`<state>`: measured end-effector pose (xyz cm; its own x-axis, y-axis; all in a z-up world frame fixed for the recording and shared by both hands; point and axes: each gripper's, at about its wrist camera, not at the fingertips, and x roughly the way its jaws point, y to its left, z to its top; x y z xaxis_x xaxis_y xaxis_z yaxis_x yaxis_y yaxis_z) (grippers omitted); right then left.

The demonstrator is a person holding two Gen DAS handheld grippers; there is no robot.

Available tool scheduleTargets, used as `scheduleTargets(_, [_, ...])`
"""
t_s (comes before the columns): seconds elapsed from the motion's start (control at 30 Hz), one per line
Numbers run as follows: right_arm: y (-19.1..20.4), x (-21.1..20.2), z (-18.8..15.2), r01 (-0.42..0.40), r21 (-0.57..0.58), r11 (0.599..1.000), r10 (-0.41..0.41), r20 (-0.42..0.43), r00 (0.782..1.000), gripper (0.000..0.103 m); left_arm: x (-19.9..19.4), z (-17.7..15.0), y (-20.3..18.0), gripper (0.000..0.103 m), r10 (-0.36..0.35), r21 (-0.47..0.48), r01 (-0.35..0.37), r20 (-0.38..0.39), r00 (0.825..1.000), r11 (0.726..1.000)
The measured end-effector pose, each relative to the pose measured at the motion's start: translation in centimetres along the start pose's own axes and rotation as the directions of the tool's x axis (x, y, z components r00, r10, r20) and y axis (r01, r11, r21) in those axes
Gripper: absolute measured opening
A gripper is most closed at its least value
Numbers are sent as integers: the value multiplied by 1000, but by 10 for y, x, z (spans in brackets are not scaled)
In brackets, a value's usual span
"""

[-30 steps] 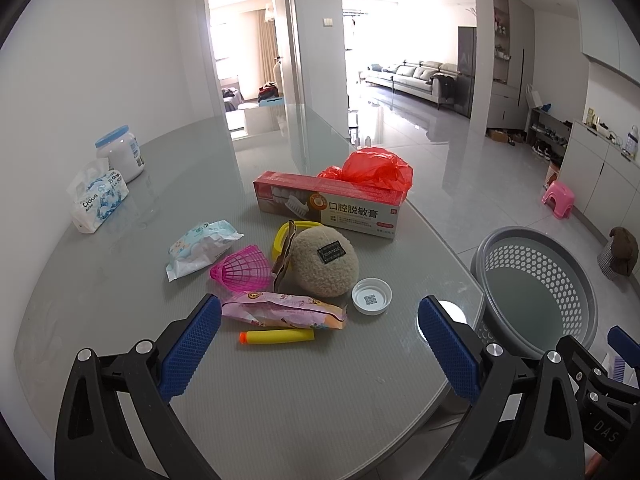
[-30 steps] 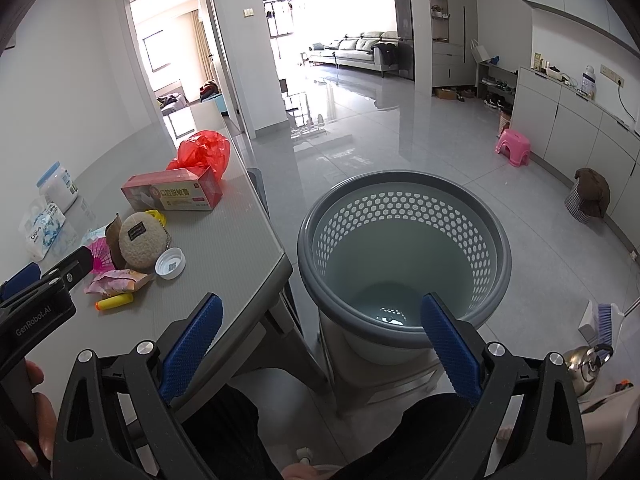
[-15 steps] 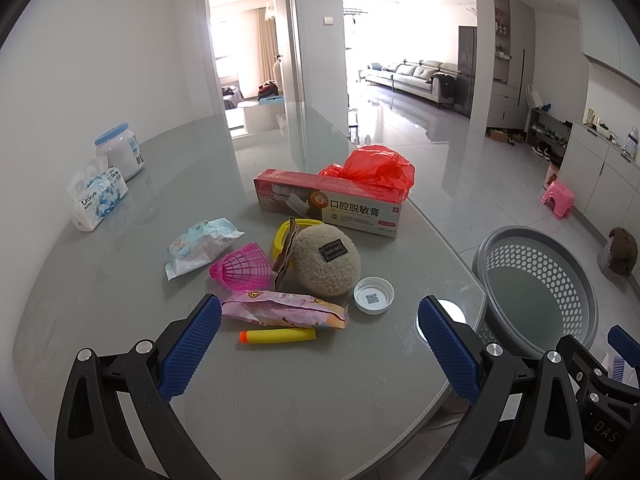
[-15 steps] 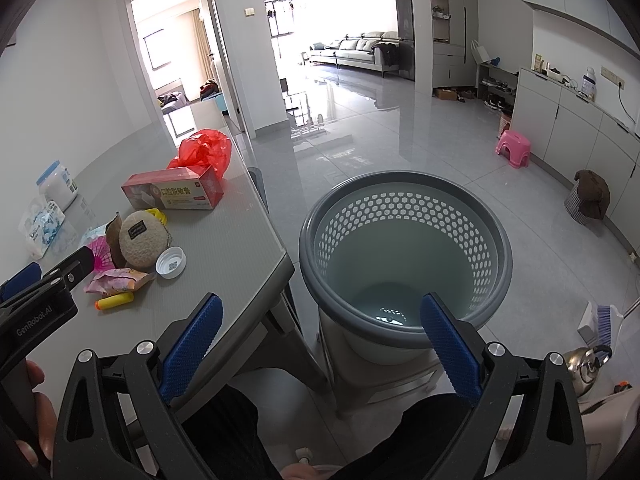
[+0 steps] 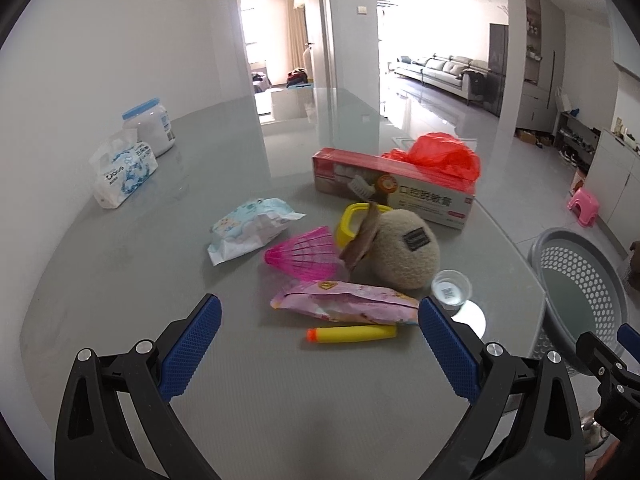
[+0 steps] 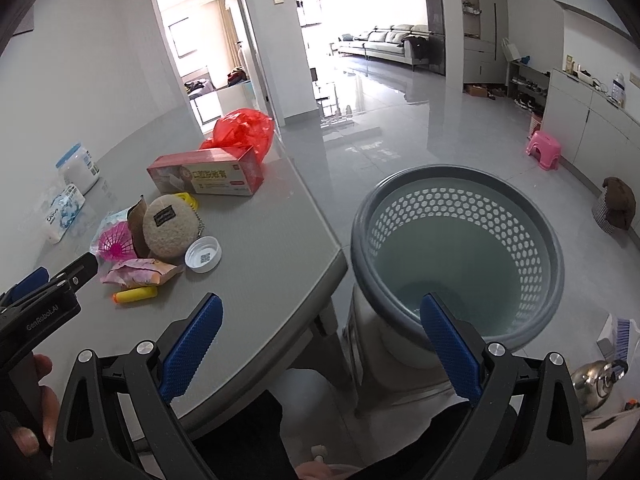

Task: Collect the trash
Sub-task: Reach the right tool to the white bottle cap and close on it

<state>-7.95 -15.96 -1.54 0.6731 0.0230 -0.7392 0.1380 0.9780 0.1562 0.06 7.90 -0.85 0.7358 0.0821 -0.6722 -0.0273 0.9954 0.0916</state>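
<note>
A cluster of trash lies on the grey table (image 5: 120,280): a pink snack wrapper (image 5: 344,304), a yellow foam dart (image 5: 352,334), a pink shuttlecock (image 5: 304,256), a white cap (image 5: 451,290), a crumpled wipes pack (image 5: 252,228), a red-and-white toothpaste box (image 5: 392,192) and a red plastic bag (image 5: 436,156). My left gripper (image 5: 320,348) is open and empty, just short of the dart. My right gripper (image 6: 320,348) is open and empty, over the table's corner beside the grey perforated basket (image 6: 460,256).
A beige plush ball (image 5: 404,252) and a yellow ring (image 5: 352,220) sit among the trash. A tissue pack (image 5: 124,172) and a blue-lidded jar (image 5: 150,126) stand at the far left. A pink stool (image 6: 544,148) is on the floor.
My left gripper has moved forward and down toward the trash cluster. My right gripper has barely shifted.
</note>
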Motion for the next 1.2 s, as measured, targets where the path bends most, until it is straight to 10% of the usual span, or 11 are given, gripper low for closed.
scheduleTargets(0.4, [61, 61, 12, -54, -155, 986, 46, -56, 997, 95, 42, -8, 77, 97, 78, -90, -85, -78, 994, 992])
scheduleTargets(1.2, [103, 120, 32, -11, -262, 965, -9, -74, 997, 92, 60, -22, 74, 97, -19, -91, 6, -136, 990, 996])
